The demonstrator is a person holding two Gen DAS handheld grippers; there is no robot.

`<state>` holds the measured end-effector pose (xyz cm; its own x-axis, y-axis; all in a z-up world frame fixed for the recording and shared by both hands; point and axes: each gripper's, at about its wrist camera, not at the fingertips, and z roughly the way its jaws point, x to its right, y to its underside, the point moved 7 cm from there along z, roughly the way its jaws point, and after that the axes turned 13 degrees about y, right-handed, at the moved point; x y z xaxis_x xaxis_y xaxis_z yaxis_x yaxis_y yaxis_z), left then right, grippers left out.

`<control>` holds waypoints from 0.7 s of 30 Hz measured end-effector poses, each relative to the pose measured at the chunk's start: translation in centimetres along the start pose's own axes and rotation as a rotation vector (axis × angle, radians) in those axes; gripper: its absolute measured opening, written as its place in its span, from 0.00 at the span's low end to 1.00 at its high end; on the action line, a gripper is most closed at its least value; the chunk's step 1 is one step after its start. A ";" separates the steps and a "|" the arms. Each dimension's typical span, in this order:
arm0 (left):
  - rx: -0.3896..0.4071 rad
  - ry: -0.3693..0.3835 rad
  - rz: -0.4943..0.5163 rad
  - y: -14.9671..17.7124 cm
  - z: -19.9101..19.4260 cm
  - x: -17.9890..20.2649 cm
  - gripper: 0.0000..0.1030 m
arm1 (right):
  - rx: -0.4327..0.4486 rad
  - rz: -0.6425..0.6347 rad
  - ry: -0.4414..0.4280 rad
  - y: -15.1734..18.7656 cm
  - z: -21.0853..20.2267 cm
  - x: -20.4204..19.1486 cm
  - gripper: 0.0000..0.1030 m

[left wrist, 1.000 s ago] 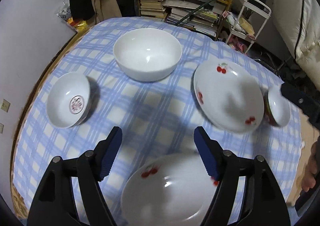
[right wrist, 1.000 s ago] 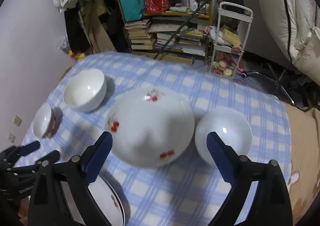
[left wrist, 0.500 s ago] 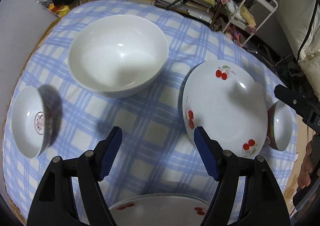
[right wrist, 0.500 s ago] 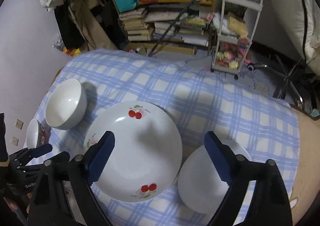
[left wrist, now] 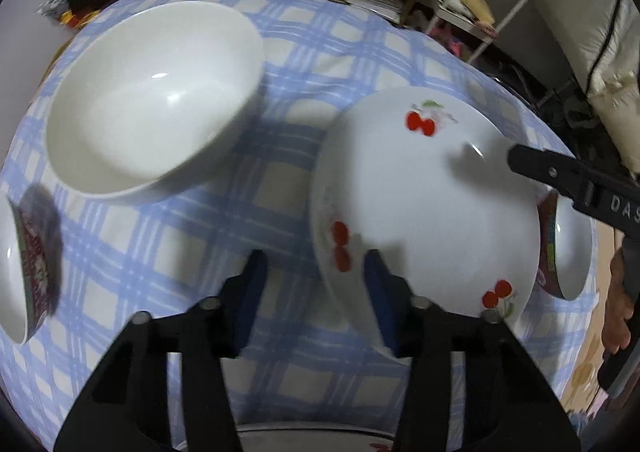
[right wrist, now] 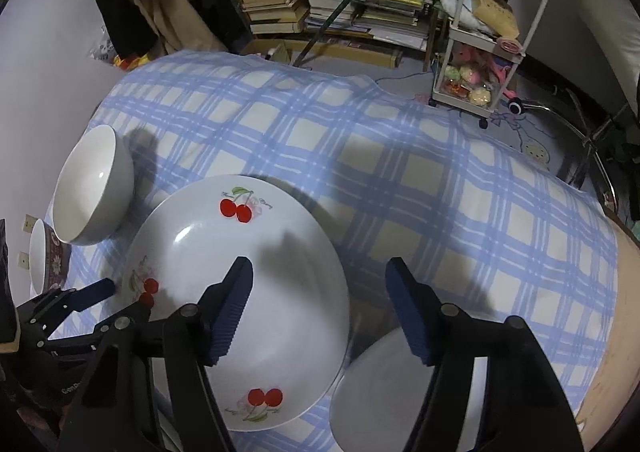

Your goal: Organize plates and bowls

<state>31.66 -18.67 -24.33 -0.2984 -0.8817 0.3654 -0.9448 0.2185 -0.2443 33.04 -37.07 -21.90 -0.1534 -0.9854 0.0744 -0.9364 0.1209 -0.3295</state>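
Observation:
A white cherry-print plate (left wrist: 428, 208) lies on the blue checked tablecloth (left wrist: 192, 236); it also shows in the right wrist view (right wrist: 272, 316). My left gripper (left wrist: 314, 284) is open, its jaws astride the plate's near-left rim. My right gripper (right wrist: 320, 308) is open above the plate's right edge. A large white bowl (left wrist: 152, 92) sits at the back left. A small patterned bowl (left wrist: 24, 272) is at the left edge, another small bowl (left wrist: 568, 248) right of the plate. A second cherry plate (left wrist: 312, 438) peeks out at the bottom.
A book-laden shelf (right wrist: 328, 0) and a white trolley (right wrist: 488, 36) stand behind the table. The far right part of the tablecloth (right wrist: 460, 180) carries no dishes. A white bowl (right wrist: 384, 392) lies under my right gripper.
Both grippers moved forward and down to the cherry plate. The left jaws narrowed and now straddle its rim. The near plate slid almost out of the left view.

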 end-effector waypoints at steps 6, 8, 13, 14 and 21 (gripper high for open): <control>-0.042 0.031 0.010 -0.3 0.5 0.6 0.26 | -0.027 -0.003 -0.044 0.0 1.0 0.0 0.69; -0.055 0.055 0.008 -0.5 0.7 0.6 0.20 | -0.026 -0.004 -0.055 -0.1 1.1 -0.1 0.58; -0.059 0.094 -0.014 -0.9 0.7 0.0 0.14 | -0.035 -0.020 -0.046 0.0 1.9 -0.3 0.51; -0.058 0.110 -0.026 -0.9 0.6 -0.2 0.13 | -0.040 -0.016 -0.050 0.2 2.0 -0.3 0.47; -0.053 0.125 -0.028 -1.1 0.6 -0.1 0.12 | -0.037 -0.019 -0.020 0.4 2.4 -0.1 0.24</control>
<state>32.84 -19.10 -24.61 -0.2834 -0.8298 0.4808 -0.9578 0.2194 -0.1858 33.42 -37.21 -24.32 -0.1291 -0.9897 0.0615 -0.9503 0.1057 -0.2930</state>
